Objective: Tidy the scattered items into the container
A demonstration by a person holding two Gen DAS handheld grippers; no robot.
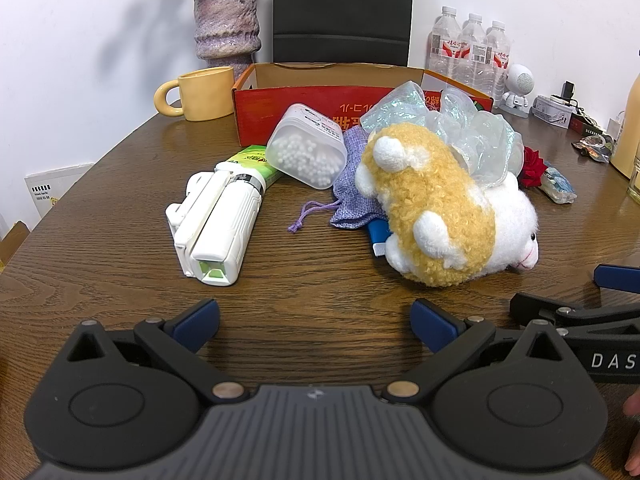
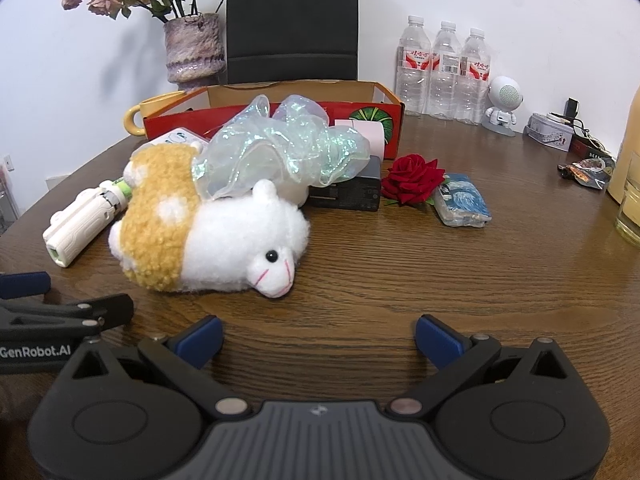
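The wooden table (image 1: 120,200) spreads in front of both claws, and at its far side, straight ahead of them, stands the red cardboard box (image 1: 280,108) with its top open, which is the container for this task. No scattered item can be seen inside it from here (its floor is hidden by the front wall).

Nearer to the claws lies the plush sheep (image 2: 208,236) on its side, ahead and to the left of the right gripper (image 2: 319,340) and ahead and to the right of the left gripper (image 1: 315,326). Behind it rests the shiny organza cloth (image 2: 280,148), touching its back. Ahead and left of the left gripper lies the white folding device (image 1: 216,224), then the box of cotton swabs (image 1: 308,152), tilted on the purple pouch (image 1: 356,184). Ahead and a little right of the right gripper are the dark charger (image 2: 348,192), the red rose (image 2: 412,178) and the small blue packet (image 2: 464,200).

Both claws stand wide apart and hold nothing; they sit just beside each other, low above the table.

The risks seem to be these: the soft sheep may drag the cloth along with it, the leaning swab box may roll off the pouch if it is pushed, and the two claws may hit each other because they are so close.
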